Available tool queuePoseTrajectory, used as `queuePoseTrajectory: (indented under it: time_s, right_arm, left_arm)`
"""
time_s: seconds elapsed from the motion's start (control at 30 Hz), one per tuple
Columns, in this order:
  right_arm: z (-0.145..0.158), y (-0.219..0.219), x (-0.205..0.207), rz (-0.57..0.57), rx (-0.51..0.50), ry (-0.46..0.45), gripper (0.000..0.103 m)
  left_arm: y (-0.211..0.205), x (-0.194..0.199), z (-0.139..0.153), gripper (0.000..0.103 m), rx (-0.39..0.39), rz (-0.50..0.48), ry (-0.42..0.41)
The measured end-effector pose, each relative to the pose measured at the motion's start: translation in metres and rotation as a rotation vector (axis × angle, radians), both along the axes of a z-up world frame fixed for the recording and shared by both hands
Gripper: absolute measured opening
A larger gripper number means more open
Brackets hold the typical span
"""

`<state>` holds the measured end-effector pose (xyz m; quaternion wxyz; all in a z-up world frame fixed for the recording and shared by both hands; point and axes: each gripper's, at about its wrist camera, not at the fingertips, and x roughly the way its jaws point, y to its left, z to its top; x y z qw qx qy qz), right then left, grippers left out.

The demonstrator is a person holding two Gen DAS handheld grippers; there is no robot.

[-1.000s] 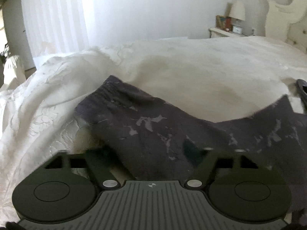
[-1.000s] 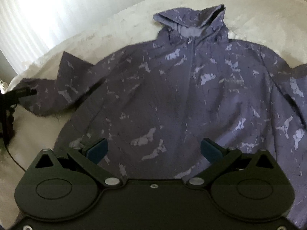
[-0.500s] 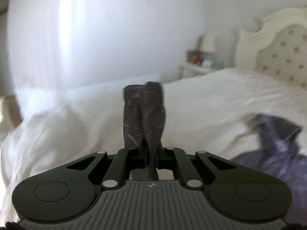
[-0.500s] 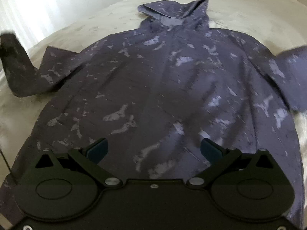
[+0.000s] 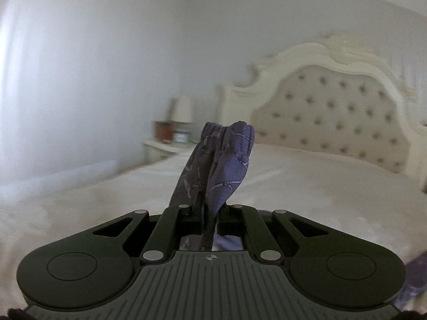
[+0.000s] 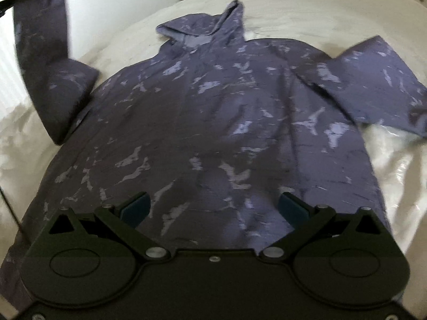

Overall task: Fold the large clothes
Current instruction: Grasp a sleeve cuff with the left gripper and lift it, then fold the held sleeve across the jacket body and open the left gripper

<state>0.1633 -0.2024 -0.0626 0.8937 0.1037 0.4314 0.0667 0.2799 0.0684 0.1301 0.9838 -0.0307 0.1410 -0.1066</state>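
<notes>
Left gripper [image 5: 210, 214] is pinching the cuff end of a sleeve [image 5: 218, 165], its two fingers [image 5: 196, 208] pressed together on the fabric. That sleeve end is standing up straight ahead of the fingers, bunched and gathered at its elastic cuff, with a little more purple cloth showing beneath the fingers near the gripper body. Beyond it, the white bed [image 5: 293, 186] is spreading away on all sides. Ahead and to the right, a tufted headboard [image 5: 333, 122] is rising at the far end of the bed; ahead and to the left, a nightstand [image 5: 162, 146] is carrying a lamp [image 5: 184, 109], both blurred.

Right gripper [image 6: 213, 209] is hovering with its fingers wide apart and nothing between them, the blue pads [image 6: 134, 209] pointing down over the lower part of a hooded jacket [image 6: 213, 122]. The jacket, dark purple with pale patches, is lying flat on the bed [image 6: 387, 160] directly ahead of and below this gripper, with its hood [image 6: 202, 29] at the far end. To the far left, one sleeve [image 6: 45, 61] is being held up off the bed, rising toward the upper corner of the view and blurred; to the far right, the other sleeve [image 6: 373, 80] is lying bent on the cover. Whether the pads are touching the cloth cannot be told.
</notes>
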Motion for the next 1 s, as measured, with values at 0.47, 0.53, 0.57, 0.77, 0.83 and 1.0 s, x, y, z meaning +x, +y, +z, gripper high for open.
queuePoseTrajectory:
  time_s: [0.47,0.53,0.57,0.77,0.83,1.0]
  right_arm:
    - [-0.006,-0.026,-0.007,-0.074,0.009,0.014,0.102]
    - [-0.007,-0.026,-0.007,-0.075,0.003,0.017,0.102]
    - [-0.008,-0.026,-0.007,-0.076,-0.001,0.020,0.102]
    - [-0.012,-0.021,-0.005,-0.070,-0.033,0.027,0.102]
    - [-0.014,-0.020,-0.005,-0.066,-0.047,0.029,0.102]
    - [-0.022,-0.012,-0.003,-0.046,-0.105,0.037,0.103]
  left_arm:
    - [-0.100,0.014,-0.116,0.013,0.107,-0.204,0.196]
    - [-0.107,0.014,-0.118,0.032,0.094,-0.234,0.247]
    - [-0.106,0.015,-0.122,0.035,0.085,-0.249,0.271]
    - [-0.107,0.005,-0.119,0.070,0.106,-0.302,0.260]
    - [-0.104,-0.003,-0.119,0.077,0.131,-0.303,0.241]
    - [-0.090,-0.018,-0.131,0.085,0.120,-0.300,0.264]
